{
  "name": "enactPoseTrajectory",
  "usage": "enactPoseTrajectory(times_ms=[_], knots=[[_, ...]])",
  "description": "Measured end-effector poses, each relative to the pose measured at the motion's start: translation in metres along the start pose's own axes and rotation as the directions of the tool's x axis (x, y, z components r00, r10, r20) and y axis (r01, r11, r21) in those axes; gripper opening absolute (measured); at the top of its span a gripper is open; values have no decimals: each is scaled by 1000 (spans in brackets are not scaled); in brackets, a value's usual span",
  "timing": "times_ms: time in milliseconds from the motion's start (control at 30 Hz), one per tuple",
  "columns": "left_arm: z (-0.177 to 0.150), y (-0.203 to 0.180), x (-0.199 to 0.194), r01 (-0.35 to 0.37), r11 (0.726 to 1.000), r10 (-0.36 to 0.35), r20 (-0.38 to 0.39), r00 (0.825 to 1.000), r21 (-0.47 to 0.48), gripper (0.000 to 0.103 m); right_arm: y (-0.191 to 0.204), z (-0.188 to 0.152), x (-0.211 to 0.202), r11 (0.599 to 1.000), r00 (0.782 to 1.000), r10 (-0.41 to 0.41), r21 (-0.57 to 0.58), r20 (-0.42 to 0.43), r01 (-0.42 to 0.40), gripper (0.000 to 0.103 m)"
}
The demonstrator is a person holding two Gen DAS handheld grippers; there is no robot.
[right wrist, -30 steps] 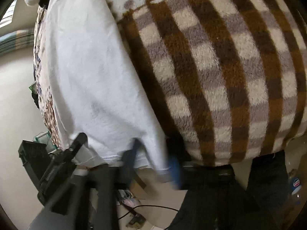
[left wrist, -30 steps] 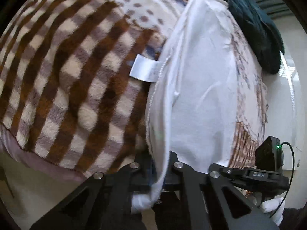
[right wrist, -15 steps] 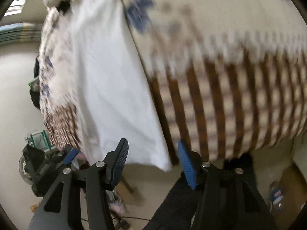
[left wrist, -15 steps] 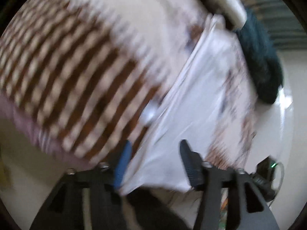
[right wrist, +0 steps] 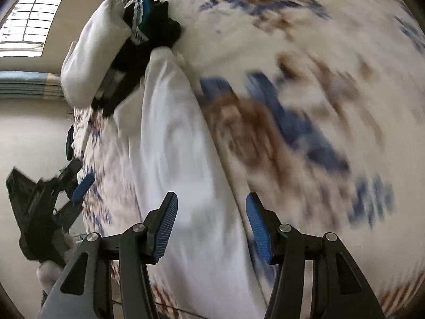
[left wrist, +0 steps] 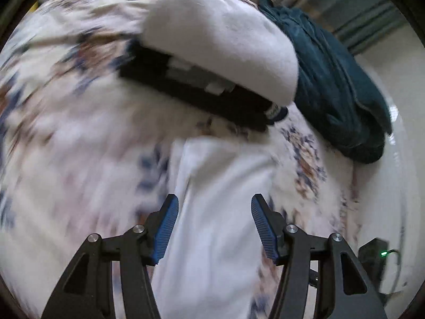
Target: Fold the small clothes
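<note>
Both grippers stood wide open over the bed, and neither had hold of anything. The left gripper (left wrist: 213, 222) showed its blue-padded fingers (left wrist: 166, 228) spread apart, with the white garment (left wrist: 220, 194) lying flat between and beneath them. Whether the pads touched the cloth, the blur would not let anyone say. The right gripper (right wrist: 209, 220) was just as open, its fingers (right wrist: 256, 223) parted above the same white garment (right wrist: 178, 159), which ran as a long pale strip away from the camera across the patterned blanket (right wrist: 305, 93).

That blanket (left wrist: 66, 133), cream with blue and brown blotches, covered most of both views and was heavily smeared by motion. At the far end of the garment sat a small stack: a folded white piece (left wrist: 225, 34) on top of folded black clothes (left wrist: 191, 90), just beside the garment's far edge. From the right wrist the same stack appeared at upper left, white piece (right wrist: 90, 53) and black clothes (right wrist: 148, 37) together, right at the top of the white strip.

Behind the stack lay a dark teal garment (left wrist: 334, 85), bunched at the blanket's edge. The left gripper (right wrist: 79, 186) showed at the left of the right-wrist view, beside the bed's edge.
</note>
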State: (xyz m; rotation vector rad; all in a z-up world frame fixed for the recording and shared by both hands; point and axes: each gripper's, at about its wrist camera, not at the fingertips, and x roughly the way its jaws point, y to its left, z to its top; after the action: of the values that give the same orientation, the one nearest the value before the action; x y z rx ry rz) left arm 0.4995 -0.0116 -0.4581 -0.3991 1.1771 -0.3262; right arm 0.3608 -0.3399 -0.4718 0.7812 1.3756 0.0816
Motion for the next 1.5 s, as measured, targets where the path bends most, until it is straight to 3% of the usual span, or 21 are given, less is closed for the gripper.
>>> enactPoseTrajectory(times_ms=[100,167,200,300,367,433,567,633,700,767,800,900,967,1133,1167,1200,1233,1267,1333,1400,1500], knots=[[24,-1,48,-46,998,47,-18,999,43,55,7,39,33,999,1000,-24,-47,-13,24,56],[36,3,75,-113,991,116,-35,993,68,55,9,55,51,997,999,-45,-70,-28,43,56],[42,15,87,-180,981,183,-35,982,74,55,10,64,59,995,998,-63,-77,-29,61,56],[57,52,94,-214,977,213,-42,976,-11,54,13,83,74,994,996,-85,-65,-21,83,56],[61,78,81,-140,982,136,-34,990,-127,54,17,91,79,996,998,-68,-54,-20,67,56],[60,85,66,-87,981,84,-23,996,-175,54,23,97,84,998,999,-51,-43,-15,50,56],[49,75,47,54,983,-59,-22,998,-178,55,40,107,92,999,1000,-22,-46,-11,21,56],[40,62,56,33,993,-42,-78,996,-113,55,46,109,97,997,999,-43,-65,-17,42,56],[33,57,74,-58,997,53,-125,991,-43,55,48,115,104,992,995,-103,-79,-18,101,56],[30,70,86,-52,995,39,-151,988,-81,54,45,121,104,988,990,-141,-68,-10,140,56],[32,77,85,-9,992,-9,-138,990,-129,55,43,125,103,993,994,-107,-53,-10,107,56],[39,78,83,72,988,-90,-129,988,-137,55,41,135,101,998,1000,-12,-58,-20,10,56],[40,78,86,128,981,-148,-138,979,-145,55,41,142,112,995,994,79,-54,-80,-84,60],[55,70,96,163,981,-176,-132,976,-109,52,41,151,139,982,973,175,-46,-149,-183,62],[54,68,94,172,981,-183,-116,976,-93,41,43,152,142,980,971,187,-46,-152,-196,62],[56,63,97,177,981,-185,-113,976,-82,17,45,150,144,978,969,195,-47,-151,-204,62],[56,58,96,183,981,-189,-115,975,-56,10,47,149,144,976,968,204,-50,-146,-213,61],[55,54,95,186,982,-188,-110,976,-32,10,50,148,143,974,968,210,-56,-138,-219,60],[55,46,88,178,984,-175,-85,981,21,10,63,151,145,974,972,200,-86,-120,-211,24],[55,44,82,182,983,-180,-71,981,30,9,75,148,143,973,978,182,-126,-106,-195,14],[56,44,64,184,982,-182,-35,983,37,9,90,137,134,968,982,169,-175,-81,-181,9]])
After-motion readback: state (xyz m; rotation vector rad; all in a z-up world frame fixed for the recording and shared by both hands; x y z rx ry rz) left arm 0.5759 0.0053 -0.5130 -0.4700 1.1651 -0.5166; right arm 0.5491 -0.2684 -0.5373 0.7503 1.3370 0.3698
